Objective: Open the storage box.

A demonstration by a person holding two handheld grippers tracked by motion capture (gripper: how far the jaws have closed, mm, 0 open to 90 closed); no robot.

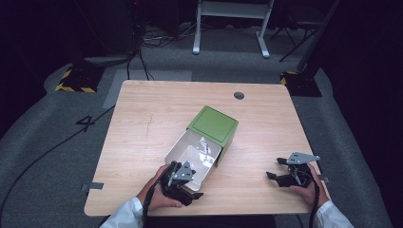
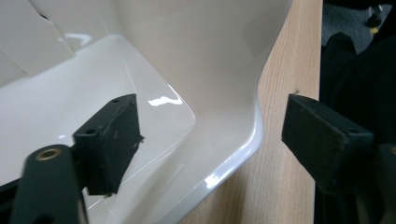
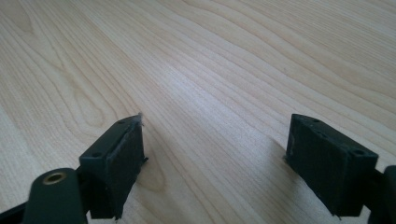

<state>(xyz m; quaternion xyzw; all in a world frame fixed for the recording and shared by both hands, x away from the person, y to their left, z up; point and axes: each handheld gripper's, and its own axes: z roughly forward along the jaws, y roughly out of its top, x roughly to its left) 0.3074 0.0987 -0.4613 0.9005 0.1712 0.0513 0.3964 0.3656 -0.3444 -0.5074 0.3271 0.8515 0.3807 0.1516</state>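
Pale wood-grain table (image 1: 157,123) is lying under everything, bearing no writing I can read. Near its middle a glossy white box with a green lid (image 1: 212,124) is sitting open toward me, crumpled white wrapping (image 1: 205,148) resting inside; neither is showing any label. My left gripper (image 2: 205,140) is standing open, one black jaw inside the box, the other outside over the wood, the white wall (image 2: 224,84) between them unpressed. My right gripper (image 3: 215,158) is resting well apart, its jaws wide and holding nothing.

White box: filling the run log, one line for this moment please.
left gripper: open, jaws astride white box wall | right gripper: open, over table | green lid: beside box
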